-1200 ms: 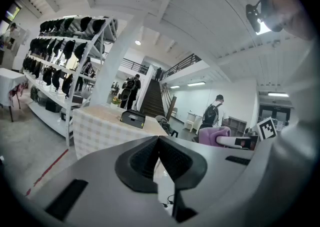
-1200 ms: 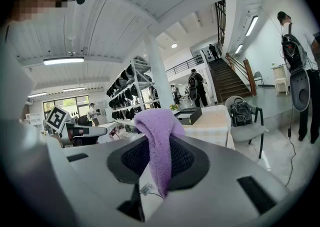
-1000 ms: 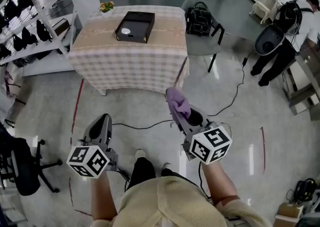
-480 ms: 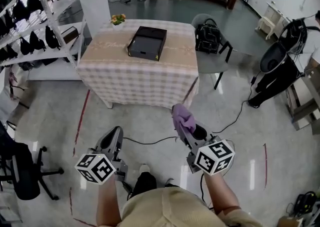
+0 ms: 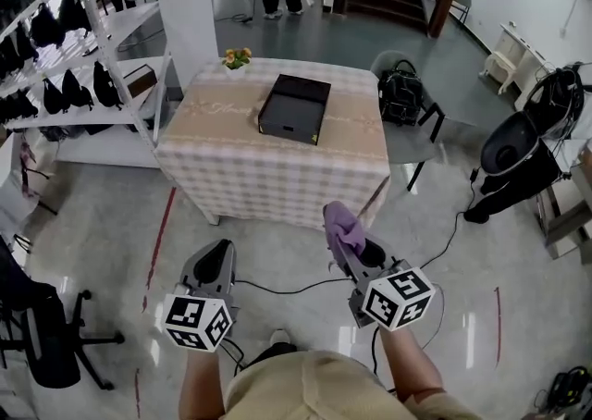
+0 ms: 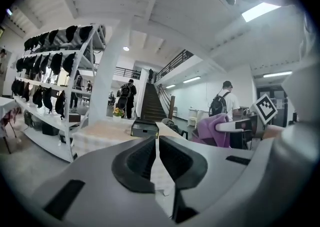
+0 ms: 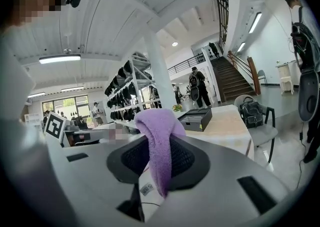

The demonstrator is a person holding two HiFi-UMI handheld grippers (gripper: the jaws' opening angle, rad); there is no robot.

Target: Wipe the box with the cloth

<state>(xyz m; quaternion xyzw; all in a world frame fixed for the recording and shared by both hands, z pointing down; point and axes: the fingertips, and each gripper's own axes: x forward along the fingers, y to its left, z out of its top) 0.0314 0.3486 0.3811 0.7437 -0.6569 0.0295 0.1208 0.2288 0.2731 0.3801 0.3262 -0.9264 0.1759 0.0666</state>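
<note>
A black box (image 5: 294,107) lies on the checked table (image 5: 268,164) ahead; it also shows far off as the box (image 6: 144,128) in the left gripper view and the box (image 7: 195,119) in the right gripper view. My right gripper (image 5: 339,236) is shut on a purple cloth (image 5: 343,225), which is folded over its jaws; the cloth (image 7: 161,141) hangs between the pads. My left gripper (image 5: 213,265) is shut and empty, its jaws (image 6: 156,158) pressed together. Both grippers hover over the floor, short of the table.
A small flower pot (image 5: 237,58) stands at the table's far corner. A chair with a black bag (image 5: 400,96) sits right of the table. White shelving (image 5: 83,85) runs along the left, an office chair (image 5: 42,339) is near left, cables (image 5: 435,224) cross the floor, and people stand behind.
Both grippers and the head have moved forward toward the table; the table and box now appear nearer. The cloth stays in the right gripper.
</note>
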